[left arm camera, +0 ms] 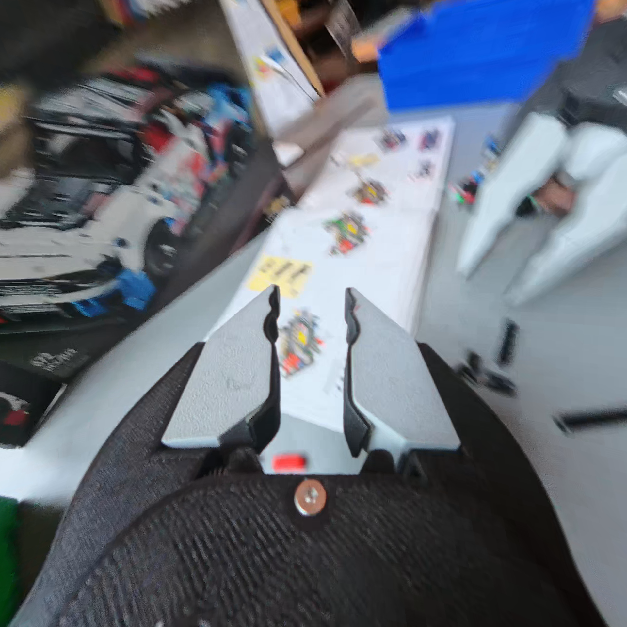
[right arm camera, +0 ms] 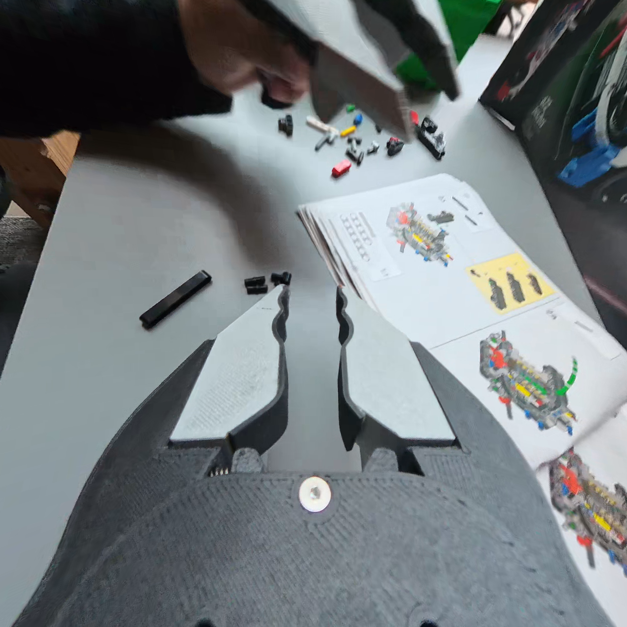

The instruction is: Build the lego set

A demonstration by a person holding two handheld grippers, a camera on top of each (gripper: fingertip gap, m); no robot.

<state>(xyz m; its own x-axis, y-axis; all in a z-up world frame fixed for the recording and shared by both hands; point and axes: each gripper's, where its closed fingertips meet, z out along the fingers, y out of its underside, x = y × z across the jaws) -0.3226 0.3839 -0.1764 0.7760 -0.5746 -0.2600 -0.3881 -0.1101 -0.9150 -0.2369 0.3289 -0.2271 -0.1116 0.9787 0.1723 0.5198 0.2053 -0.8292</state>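
Note:
My left gripper [left arm camera: 312, 293] is open and empty, held above the open instruction booklet [left arm camera: 373, 237]. A small red piece [left arm camera: 288, 463] shows on the table between its finger bases. My right gripper [right arm camera: 312, 292] is open and empty, low over the grey table [right arm camera: 135, 220]. Just ahead of its left fingertip lie small black pins [right arm camera: 268, 283] and a long black beam [right arm camera: 174, 300]. A pile of small coloured pieces [right arm camera: 356, 139] lies farther off, with a red piece [right arm camera: 341, 168] at its near edge. The left gripper [right arm camera: 373, 68] hovers over that pile. Both views are blurred.
The booklet [right arm camera: 441, 271] lies right of my right gripper. The dark set box [left arm camera: 101, 203] with a car picture stands along the table's edge; it also shows in the right wrist view [right arm camera: 576, 101]. A blue bin [left arm camera: 475, 51] is beyond the table. A person's hand [right arm camera: 244, 51] holds the left gripper.

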